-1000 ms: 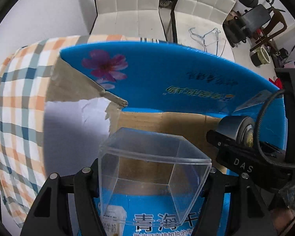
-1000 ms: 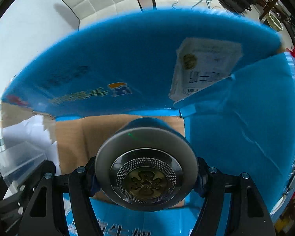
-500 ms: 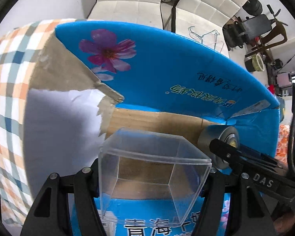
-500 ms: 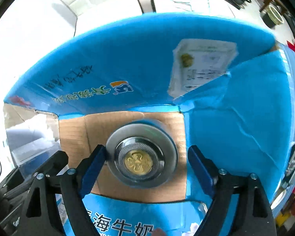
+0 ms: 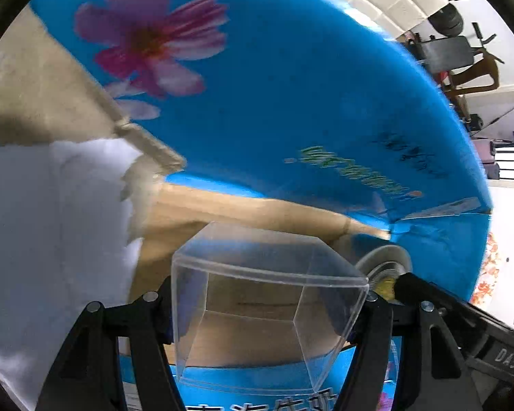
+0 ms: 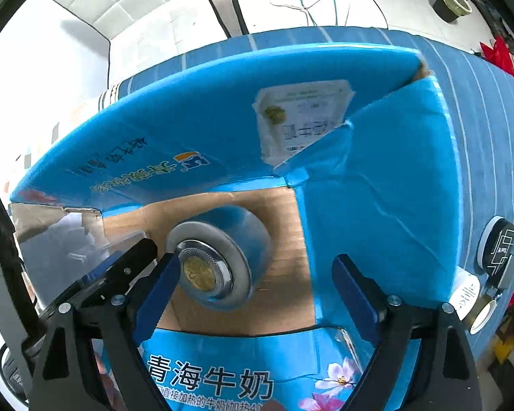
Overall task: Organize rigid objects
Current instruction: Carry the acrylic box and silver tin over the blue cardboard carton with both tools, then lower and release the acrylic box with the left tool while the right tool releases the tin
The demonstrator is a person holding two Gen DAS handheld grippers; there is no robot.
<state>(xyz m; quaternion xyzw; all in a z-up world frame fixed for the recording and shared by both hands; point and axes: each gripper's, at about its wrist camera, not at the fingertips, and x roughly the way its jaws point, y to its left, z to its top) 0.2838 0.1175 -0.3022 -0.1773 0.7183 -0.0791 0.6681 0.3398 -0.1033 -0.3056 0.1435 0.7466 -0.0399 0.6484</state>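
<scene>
The far blue flap (image 5: 291, 102) of the milk carton (image 6: 377, 205) is smeared by blur in the left wrist view, its print unreadable. The round tin (image 5: 383, 267) shows only a sliver there, behind the clear plastic box (image 5: 267, 308). The carton's front panel text (image 6: 209, 380) is cut off by the bottom edge in the right wrist view

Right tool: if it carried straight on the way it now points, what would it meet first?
Probably the round metal tin lying on the brown floor of the blue carton. The open right tool points into the box; the tin sits left of centre, so depth is uncertain.
</scene>
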